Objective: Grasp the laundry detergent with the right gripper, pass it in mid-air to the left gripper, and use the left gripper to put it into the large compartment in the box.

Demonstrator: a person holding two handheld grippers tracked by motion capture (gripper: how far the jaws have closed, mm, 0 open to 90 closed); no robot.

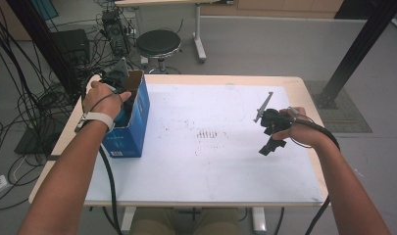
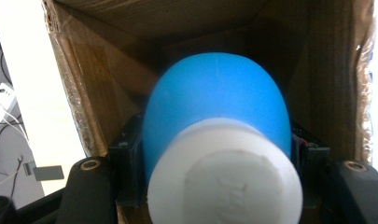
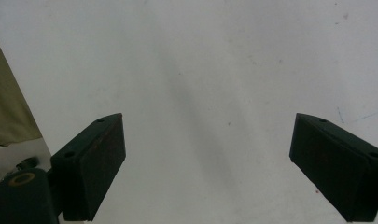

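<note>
Our left gripper (image 2: pixel 214 186) was clamped on a blue bottle (image 2: pixel 217 102) just under its white cap (image 2: pixel 224 177). The bottle's long axis pointed base-first into the blue cardboard box (image 1: pixel 137 117), whose brown walls closed around it. Our right gripper (image 3: pixel 207 168) hung wide open, nothing between its jaws, over the white table (image 1: pixel 225 161), well apart.

A blue cardboard box (image 1: pixel 130 125) stands on the white table (image 1: pixel 225 161).

A blue bottle (image 2: pixel 214 102) with a white cap (image 2: pixel 224 177) sits in a blue box (image 1: pixel 137 117) (brown cardboard inside).
</note>
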